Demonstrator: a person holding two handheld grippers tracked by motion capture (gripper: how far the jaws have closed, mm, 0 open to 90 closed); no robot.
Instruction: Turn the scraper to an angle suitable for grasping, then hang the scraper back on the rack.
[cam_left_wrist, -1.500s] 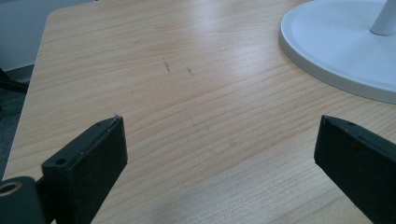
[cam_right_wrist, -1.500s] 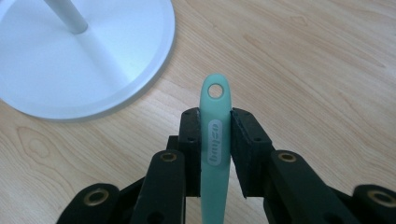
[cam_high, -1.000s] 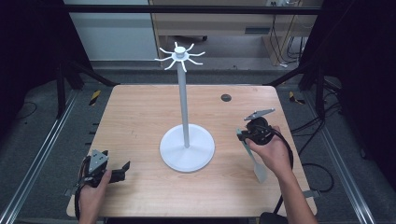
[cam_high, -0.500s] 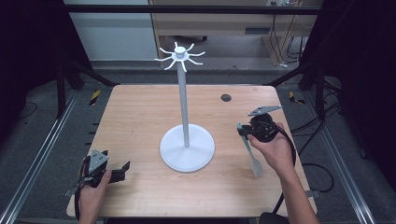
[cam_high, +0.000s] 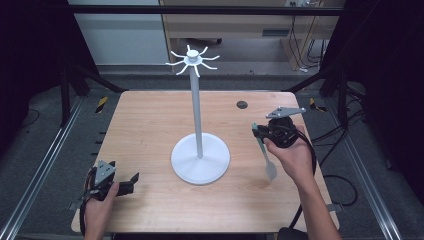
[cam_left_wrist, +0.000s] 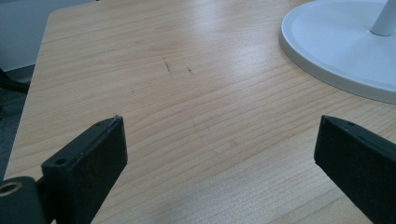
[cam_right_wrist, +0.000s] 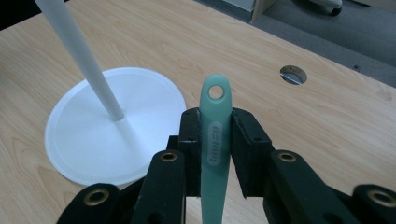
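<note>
Hook stand (cam_high: 200, 159) at the centre of the tabletop (cam_high: 150, 125). Right tongs (cam_high: 261, 132) to the stand's right, above the surface, clamped on a spatula (cam_high: 266, 159) hanging below them. Left tongs (cam_high: 131, 182) at the near-left corner, apart from the stand's base.

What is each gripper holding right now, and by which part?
The right gripper clamps a green utensil by its handle, just below the hanging hole. The left gripper is open and holds nothing.
</note>
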